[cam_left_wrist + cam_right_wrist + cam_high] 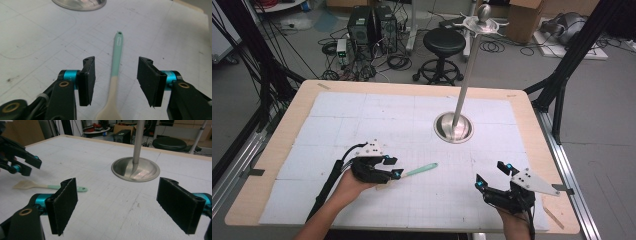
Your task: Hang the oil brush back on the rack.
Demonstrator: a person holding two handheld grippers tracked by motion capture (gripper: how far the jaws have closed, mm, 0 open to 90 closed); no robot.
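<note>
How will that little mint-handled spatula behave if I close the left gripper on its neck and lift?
The spatula is slim and small, so probably light. It lies flat on the table mat, so it should slide, not roll, if a pad nudges it. The left gripper straddles its narrow neck without touching; the smooth handle may pivot or slip once lifted, its pale blade drooping.

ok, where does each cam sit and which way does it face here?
High view: above the near table edge, looking forward and down; forearms, left claw, right claw.
Left gripper view: on the left claw, facing along the spatula.
Right gripper view: on the right claw, facing the stand.
All views share the spatula and stand.
</note>
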